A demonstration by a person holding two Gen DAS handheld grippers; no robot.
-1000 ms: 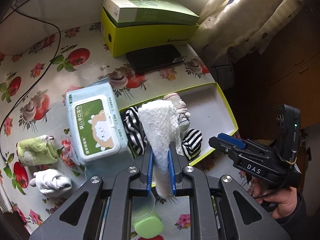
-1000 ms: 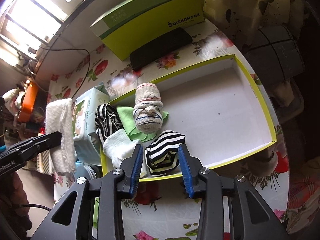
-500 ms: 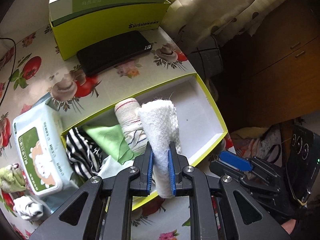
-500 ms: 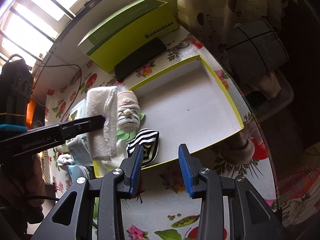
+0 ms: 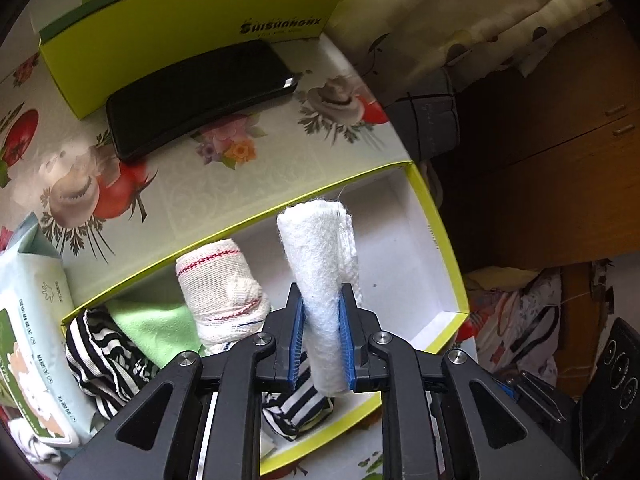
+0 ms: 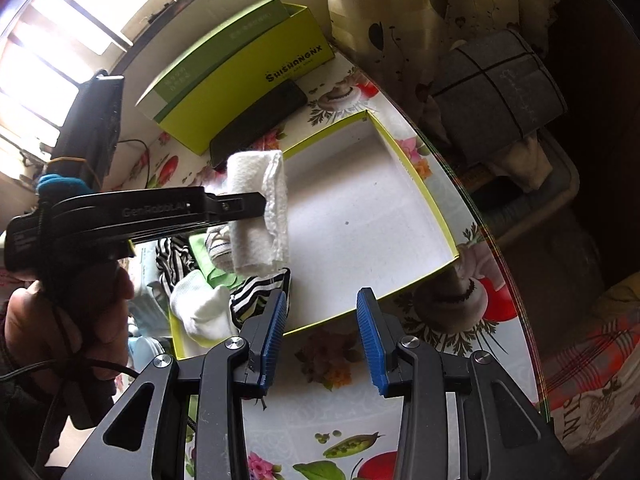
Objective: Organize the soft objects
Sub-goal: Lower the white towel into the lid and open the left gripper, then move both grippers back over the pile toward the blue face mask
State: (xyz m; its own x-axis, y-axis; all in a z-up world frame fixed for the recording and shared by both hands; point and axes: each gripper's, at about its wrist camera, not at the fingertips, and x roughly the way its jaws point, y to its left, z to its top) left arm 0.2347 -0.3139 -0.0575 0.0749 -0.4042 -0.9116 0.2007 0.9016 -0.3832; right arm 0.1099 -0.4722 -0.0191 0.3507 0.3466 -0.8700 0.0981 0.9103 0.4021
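The left gripper [image 5: 322, 344] had its blue pads on either side of a rolled white towel [image 5: 320, 280], its jaws easing apart while the roll still sat between them, standing up past the fingertips. The roll hung over the shallow yellow-edged box [image 5: 436, 232], above its white floor. Just below and left of those fingers lay a black-and-white striped bundle [image 5: 296, 408], and farther left a cream sock roll with a red stripe [image 5: 218, 288], a green cloth [image 5: 156, 320] and another striped piece [image 5: 100, 356], all inside the box. A pack of wet wipes [image 5: 28, 340] lay outside the box wall on the left. Beyond the box, on the flowered tablecloth [image 5: 260, 160], were a black phone [image 5: 192, 92] and a lime-green carton [image 5: 180, 24]. The right gripper [image 6: 322, 340] stood with its jaws spread and nothing between them, over the tablecloth just short of the box's near wall, a white sock [image 6: 200, 308] ahead to its left.
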